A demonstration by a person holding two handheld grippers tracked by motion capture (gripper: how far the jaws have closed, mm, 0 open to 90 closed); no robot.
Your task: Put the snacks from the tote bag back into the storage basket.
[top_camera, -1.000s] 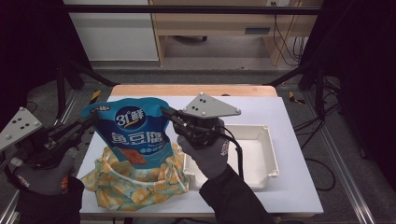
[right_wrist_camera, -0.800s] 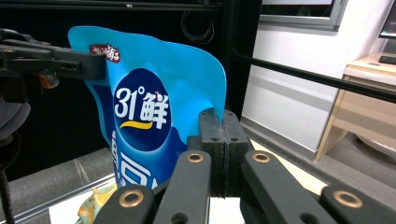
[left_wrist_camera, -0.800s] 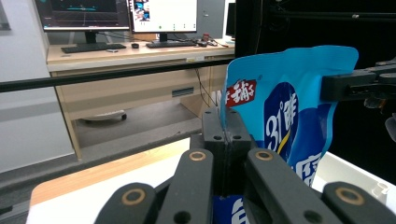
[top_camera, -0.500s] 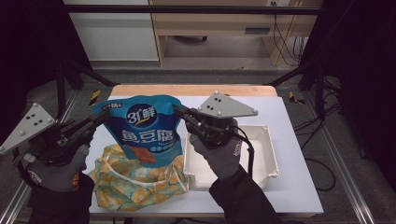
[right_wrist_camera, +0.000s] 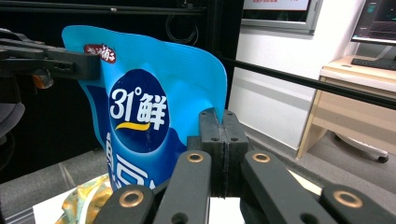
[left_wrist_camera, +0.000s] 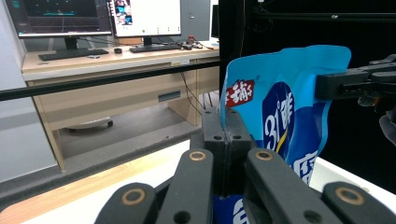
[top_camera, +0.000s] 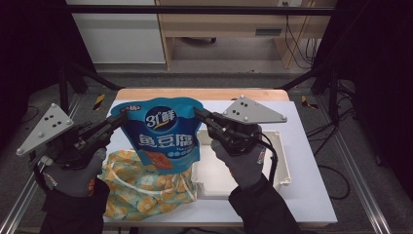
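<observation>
A: What is in the high view?

B: One blue bag (top_camera: 163, 131), two grippers, one white tray (top_camera: 281, 161) and one yellow flowered cloth (top_camera: 141, 187), all at one white table (top_camera: 311, 195). The bag is held up above the cloth, just left of the tray. The left gripper (top_camera: 119, 119) pinches its left top corner. The right gripper (top_camera: 198, 114) pinches its right top corner.

A: How does the bag look?

B: Shiny and blue, standing tall, with big white writing and an orange picture low down.

A: And the left gripper view?

B: The jaws are pressed together on the bag's (left_wrist_camera: 285, 116) edge. The other gripper (left_wrist_camera: 327, 86) bites the far corner.

A: The right gripper view?

B: The same. Its jaws squeeze the bag's (right_wrist_camera: 144, 112) edge, and the left gripper (right_wrist_camera: 91, 67) grips the far corner. A bit of the cloth (right_wrist_camera: 86, 198) shows below.

A: What has changed?

B: Both hands and the bag have moved to the right, nearer the tray. The bag now covers less of the cloth.
</observation>
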